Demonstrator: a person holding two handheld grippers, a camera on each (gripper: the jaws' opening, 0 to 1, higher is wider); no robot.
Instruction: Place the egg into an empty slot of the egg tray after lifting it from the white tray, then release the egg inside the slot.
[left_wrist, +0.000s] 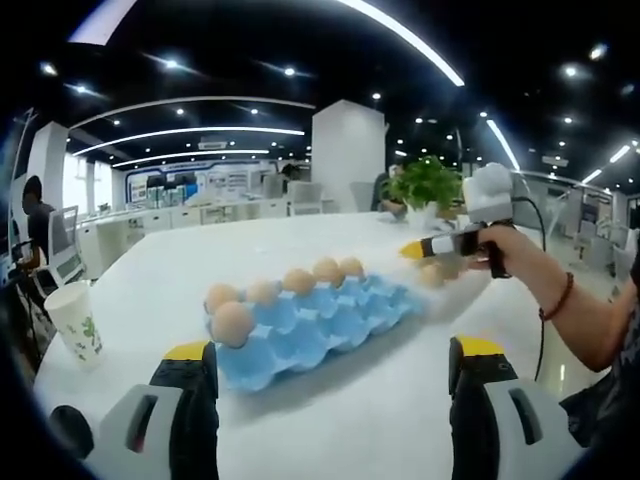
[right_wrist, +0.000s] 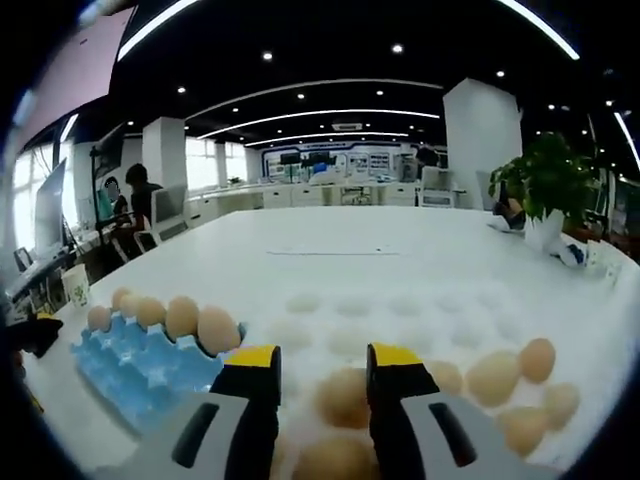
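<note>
two spread jaws on each gripper; right gripper (right_wrist: 318, 375) straddles an egg (right_wrist: 342, 396), ungripped.

egg tray (left_wrist: 310, 325): blue moulded pulp, matt, slightly rough
eggs (left_wrist: 231, 323): tan shells, smooth, dull sheen
surface (left_wrist: 300, 250): white, smooth, faintly glossy
cup (left_wrist: 77, 322): paper, printed
white tray (right_wrist: 400, 310): white, smooth

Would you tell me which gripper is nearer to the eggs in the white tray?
Right. The right gripper is right over the white tray, an egg between its jaws; the left gripper hangs back beyond the blue egg tray.
</note>
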